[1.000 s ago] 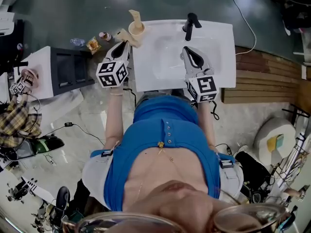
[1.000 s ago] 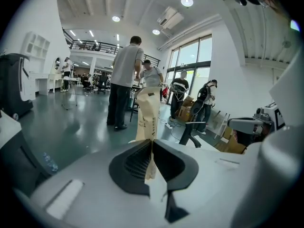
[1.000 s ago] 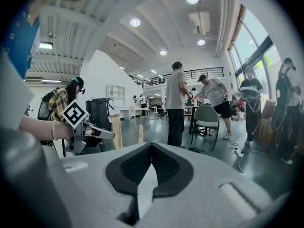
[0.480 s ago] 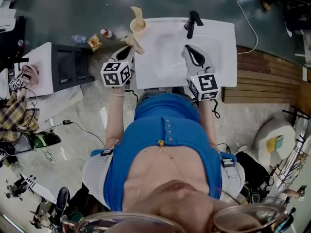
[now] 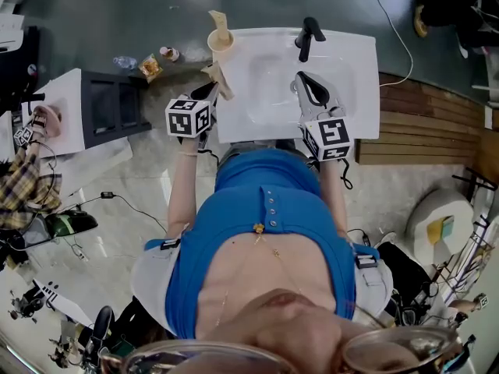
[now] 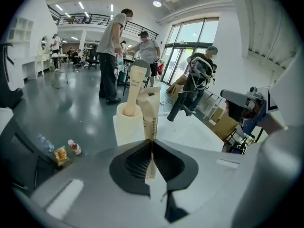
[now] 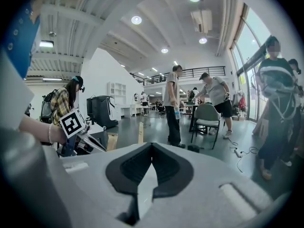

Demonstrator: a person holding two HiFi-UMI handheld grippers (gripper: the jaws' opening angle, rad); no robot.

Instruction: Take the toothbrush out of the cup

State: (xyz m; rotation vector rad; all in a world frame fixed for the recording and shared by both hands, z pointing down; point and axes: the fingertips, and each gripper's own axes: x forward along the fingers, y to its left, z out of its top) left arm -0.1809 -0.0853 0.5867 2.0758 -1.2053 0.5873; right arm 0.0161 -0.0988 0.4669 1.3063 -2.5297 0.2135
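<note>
A cream cup (image 5: 221,44) stands at the far left corner of the white sink (image 5: 351,84), with one paper-wrapped toothbrush (image 5: 218,23) upright in it. My left gripper (image 5: 214,89) is shut on a second paper-wrapped toothbrush (image 5: 224,79), held clear of the cup over the sink's left edge. In the left gripper view the wrapper (image 6: 151,113) rises from between the closed pads of that gripper (image 6: 152,145), with the cup (image 6: 128,126) just behind it. My right gripper (image 5: 306,82) hangs over the basin, shut and empty; the right gripper view shows it (image 7: 151,146) with nothing between the pads.
A black faucet (image 5: 307,37) stands at the back of the sink. Small bottles and a snack pack (image 5: 150,67) lie on the floor to the left, beside a black unit (image 5: 115,111). A wooden platform (image 5: 421,127) lies to the right. People stand in the background.
My left gripper has come down and toward me with the wrapped toothbrush, away from the cup. The right gripper has stayed where it was.
</note>
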